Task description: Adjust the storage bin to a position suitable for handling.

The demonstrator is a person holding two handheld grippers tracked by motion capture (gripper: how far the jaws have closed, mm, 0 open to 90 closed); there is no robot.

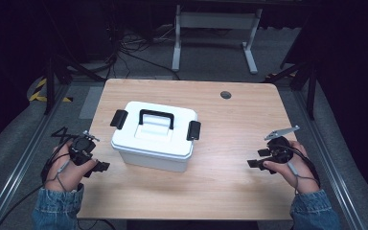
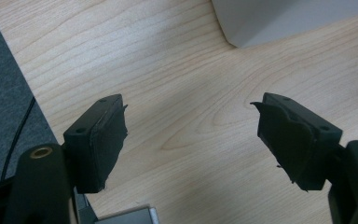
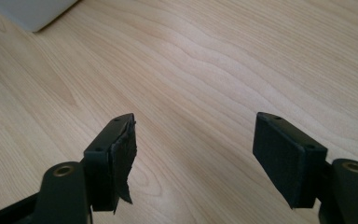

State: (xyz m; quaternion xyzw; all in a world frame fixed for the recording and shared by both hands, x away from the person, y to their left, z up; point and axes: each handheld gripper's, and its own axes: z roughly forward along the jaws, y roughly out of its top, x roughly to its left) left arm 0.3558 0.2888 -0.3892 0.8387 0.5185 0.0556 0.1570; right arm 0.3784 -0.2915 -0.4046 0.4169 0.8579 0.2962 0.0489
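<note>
A white lidded box [image 1: 154, 135] with a black top handle [image 1: 156, 117] and two black side latches [image 1: 119, 119] sits on the wooden table [image 1: 230, 129], left of centre. My left gripper [image 1: 101, 166] rests near the table's left front, just left of the box, open and holding nothing. In the left gripper view its jaws [image 2: 191, 135] stand wide apart over bare wood, with a corner of the box [image 2: 279, 21] ahead. My right gripper [image 1: 258, 158] hovers at the right front, open and empty; its jaws [image 3: 193, 151] point toward the box corner [image 3: 32, 11].
A round grommet hole [image 1: 225, 95] lies at the table's far right. A white table frame [image 1: 215, 28] and cables [image 1: 124, 48] stand on the floor beyond. Metal rails [image 1: 24, 153] run along both sides of the table.
</note>
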